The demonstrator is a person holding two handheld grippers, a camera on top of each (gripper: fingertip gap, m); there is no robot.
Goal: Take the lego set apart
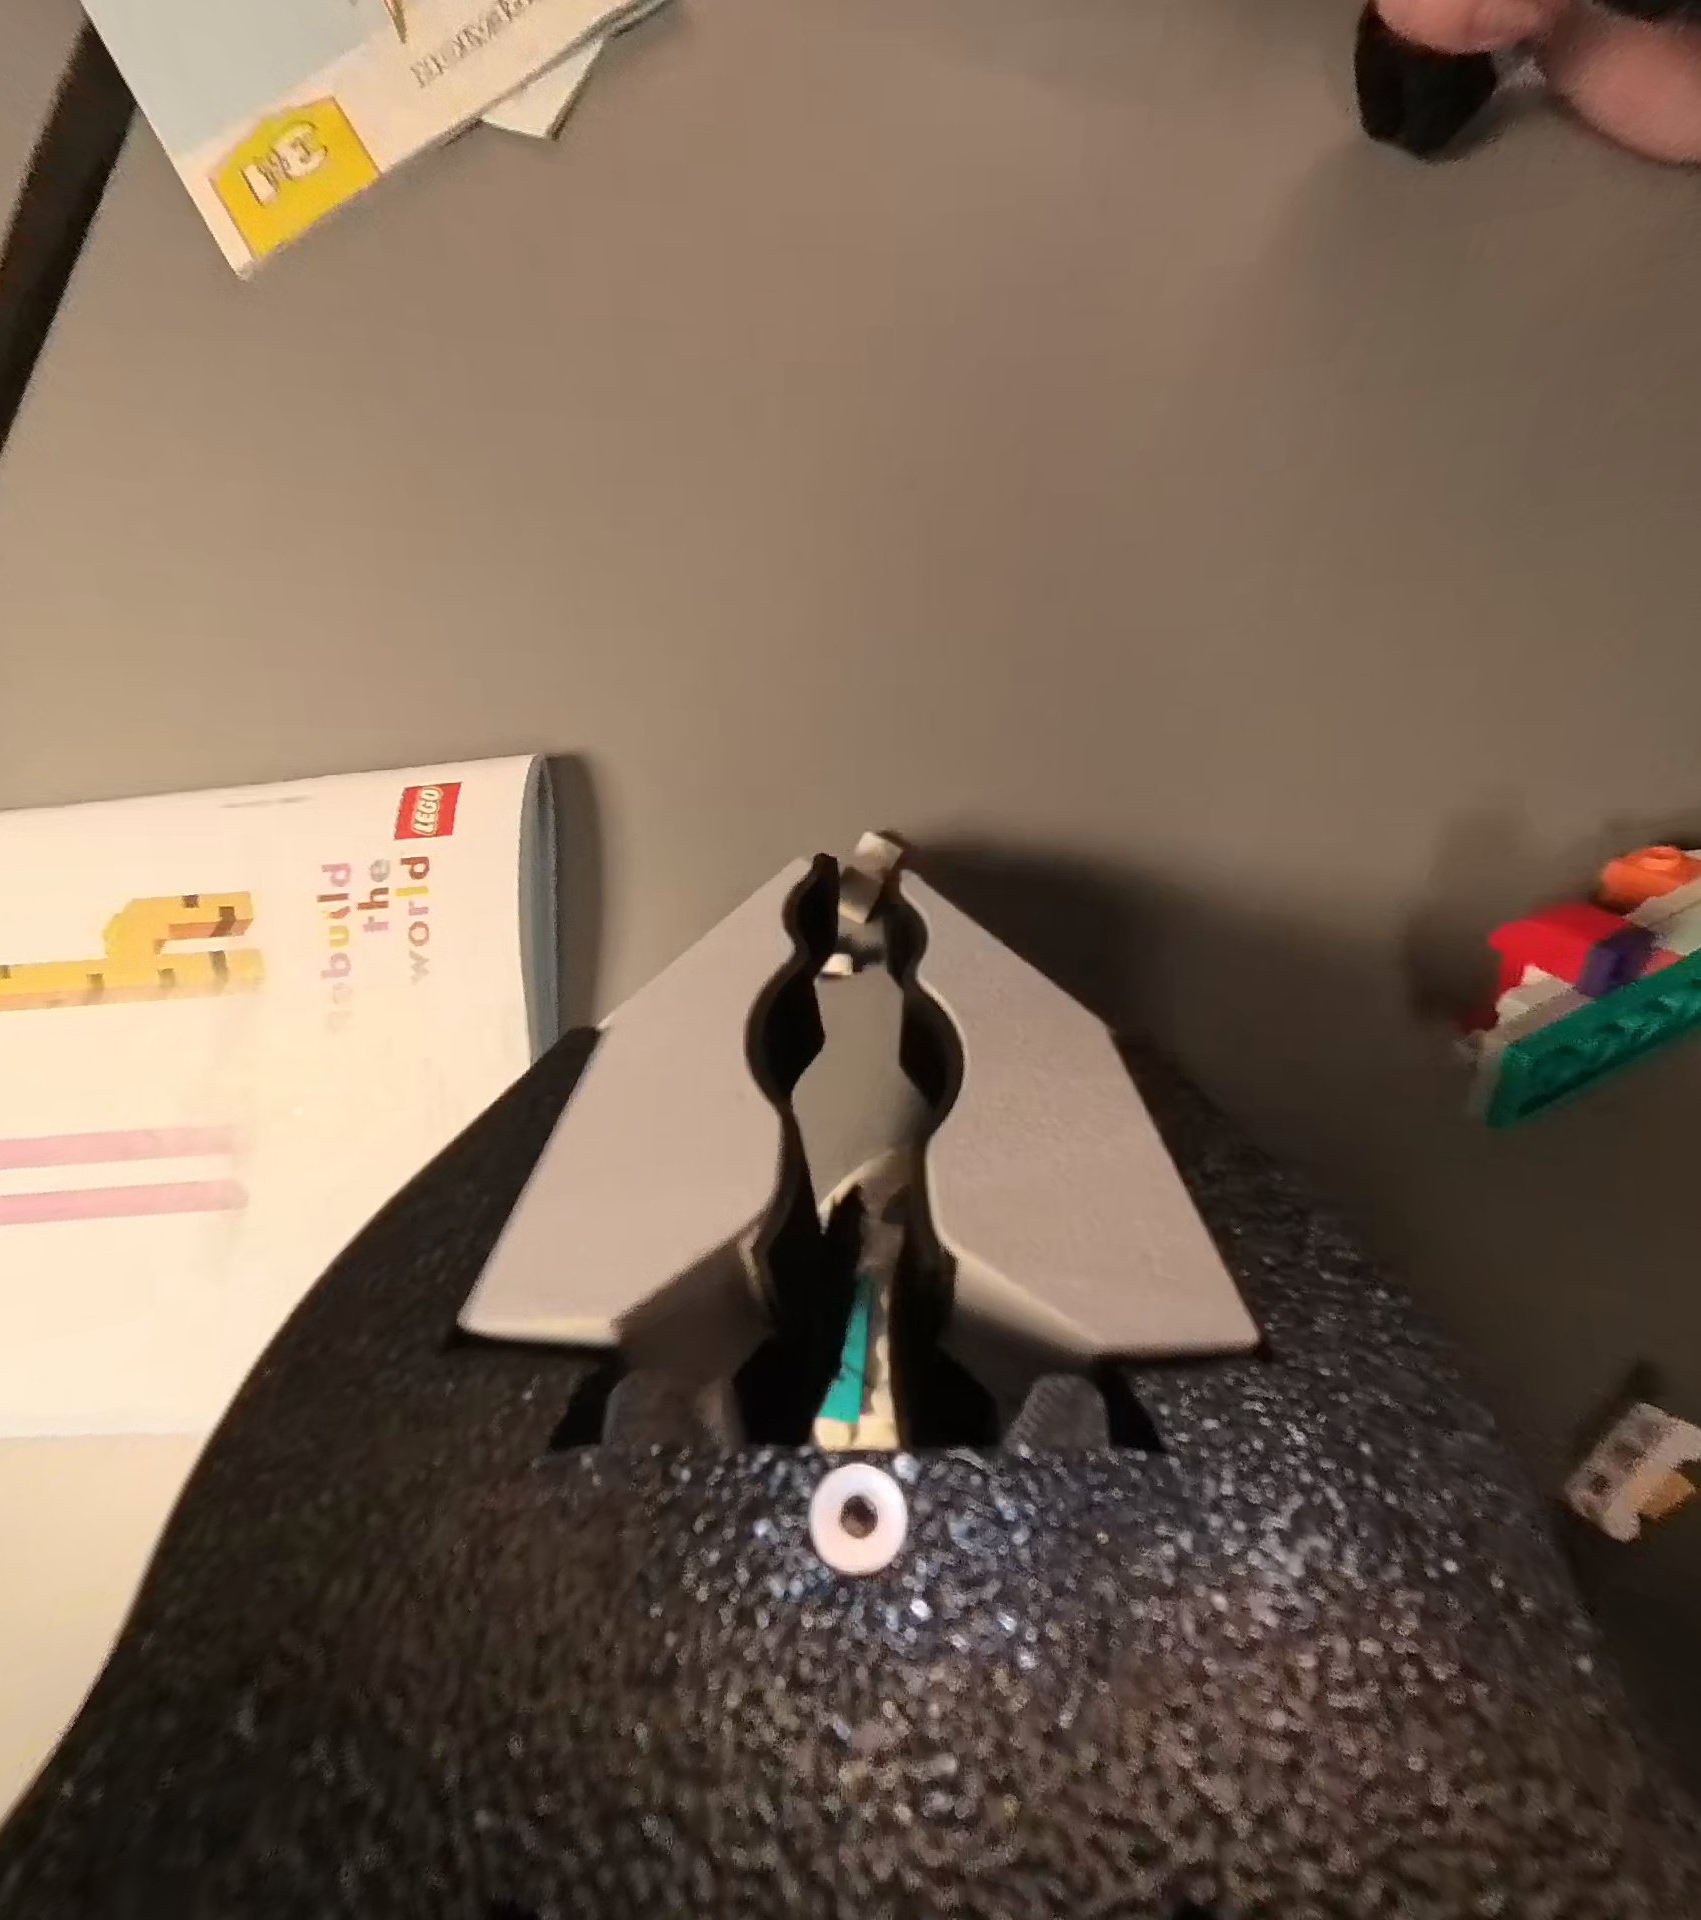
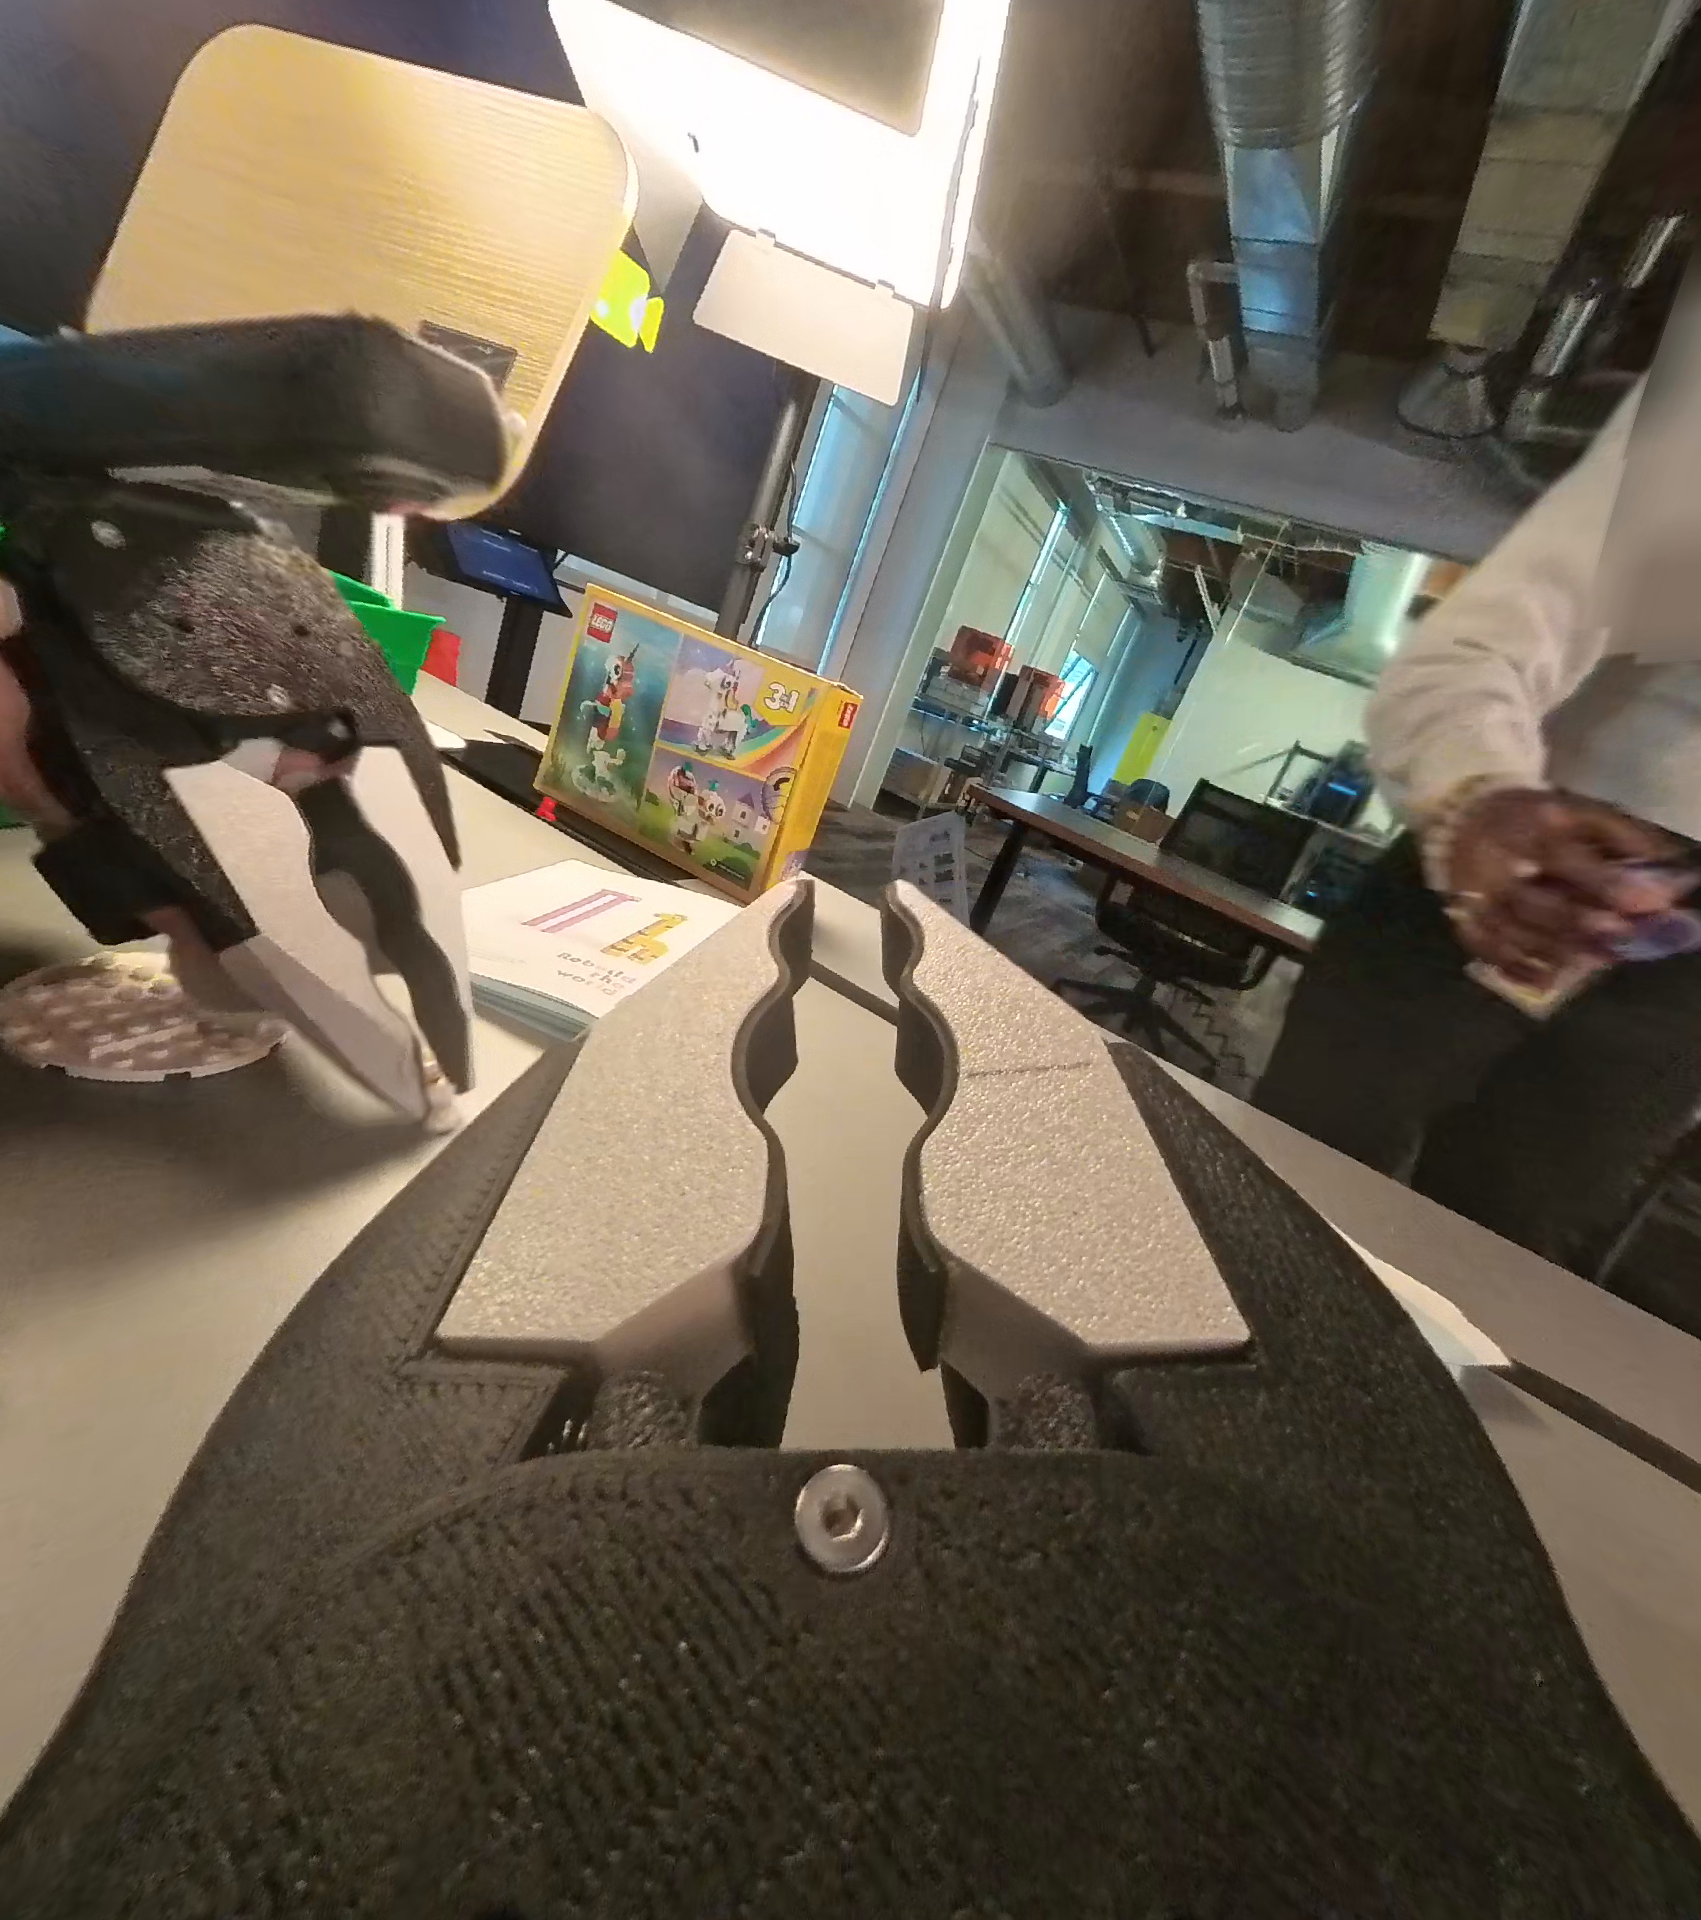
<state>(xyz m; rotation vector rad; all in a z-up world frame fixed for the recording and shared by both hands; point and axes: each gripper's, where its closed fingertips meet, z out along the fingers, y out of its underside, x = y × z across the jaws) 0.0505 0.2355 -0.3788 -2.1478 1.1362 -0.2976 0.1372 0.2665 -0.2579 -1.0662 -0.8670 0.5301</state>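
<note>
Lego piece between left tongs

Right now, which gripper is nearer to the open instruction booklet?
Left. The left gripper is down at the table just beside the booklet; the right gripper is farther back, open and empty.

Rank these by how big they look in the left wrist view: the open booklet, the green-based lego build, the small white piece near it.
1. The open booklet, by far the largest, though it is cut off at the frame edge.
2. The green-based lego build.
3. The small white piece, clearly smallest.
All lie on the table, so the order seems reliable.
</note>
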